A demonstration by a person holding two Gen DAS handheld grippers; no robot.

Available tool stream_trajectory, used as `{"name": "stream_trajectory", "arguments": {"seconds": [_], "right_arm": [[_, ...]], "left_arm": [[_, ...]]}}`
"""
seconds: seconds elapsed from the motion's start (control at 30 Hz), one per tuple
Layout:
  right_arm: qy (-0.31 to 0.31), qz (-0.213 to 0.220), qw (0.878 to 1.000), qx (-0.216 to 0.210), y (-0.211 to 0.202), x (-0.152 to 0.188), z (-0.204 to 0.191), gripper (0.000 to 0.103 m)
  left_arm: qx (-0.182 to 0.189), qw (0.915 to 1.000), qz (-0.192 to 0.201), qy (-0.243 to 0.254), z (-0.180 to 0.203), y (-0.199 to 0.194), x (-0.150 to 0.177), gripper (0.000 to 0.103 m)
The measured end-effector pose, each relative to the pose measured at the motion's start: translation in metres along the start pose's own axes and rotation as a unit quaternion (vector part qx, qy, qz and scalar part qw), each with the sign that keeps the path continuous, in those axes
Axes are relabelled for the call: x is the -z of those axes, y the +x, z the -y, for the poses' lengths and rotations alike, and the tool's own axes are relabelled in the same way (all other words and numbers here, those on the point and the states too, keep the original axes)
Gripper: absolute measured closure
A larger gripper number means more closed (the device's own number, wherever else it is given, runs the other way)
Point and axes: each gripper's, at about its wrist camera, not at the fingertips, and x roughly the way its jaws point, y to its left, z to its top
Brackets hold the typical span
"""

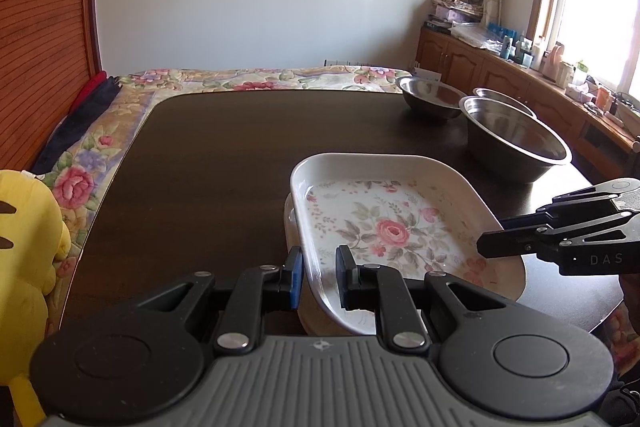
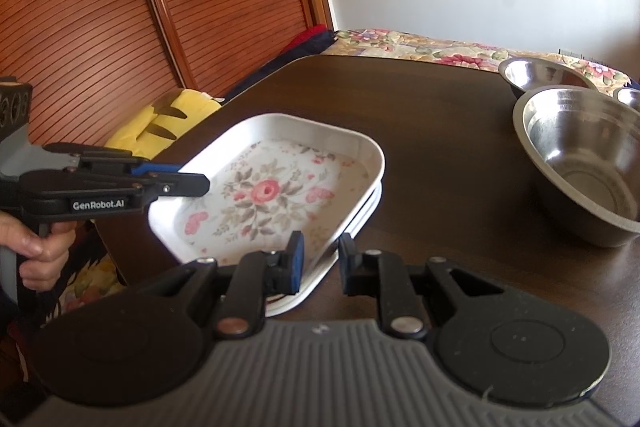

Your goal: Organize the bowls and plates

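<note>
Two grippers straddle opposite rims of the floral plate (image 1: 394, 227), each with jaws apart: left gripper (image 1: 319, 277) at 6 o'clock, right gripper (image 2: 319, 263) opposite, likely to seat it squarely on the stacked plate (image 2: 362, 215) beneath. Steel bowls (image 1: 516, 139) wait at 1 o'clock.

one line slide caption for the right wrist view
Both tongs, right and left, straddle the rim of a floral plate beside steel bowls.
</note>
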Motion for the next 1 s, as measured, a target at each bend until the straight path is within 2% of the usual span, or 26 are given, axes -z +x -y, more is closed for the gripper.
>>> {"name": "stream_trajectory", "arguments": {"seconds": [0.4,0.5,0.63,0.73,0.87,1.0], "right_arm": [[-0.027,0.023,0.999,0.010,-0.004,0.001,-0.004,0.082],[-0.030,0.035,0.999,0.019,-0.008,0.002,-0.001,0.082],[-0.021,0.052,0.998,0.028,-0.014,0.001,0.008,0.082],[-0.014,0.070,0.997,0.041,-0.021,0.000,0.019,0.082],[-0.006,0.107,0.992,0.061,-0.035,-0.001,0.033,0.082],[0.021,0.150,0.986,0.075,-0.052,-0.001,0.055,0.082]], "left_arm": [[-0.007,0.9999,0.005,-0.007,-0.002,0.000,0.001,0.080],[-0.006,0.9999,0.012,-0.011,-0.002,-0.002,0.000,0.074],[-0.008,0.9996,0.024,-0.012,0.002,-0.003,-0.006,0.059],[-0.010,0.9995,0.029,-0.005,0.009,-0.002,-0.010,0.058],[-0.003,0.9994,0.034,0.003,0.022,0.002,-0.016,0.048],[0.004,0.9992,0.038,0.014,0.040,0.009,-0.024,0.043]]}}
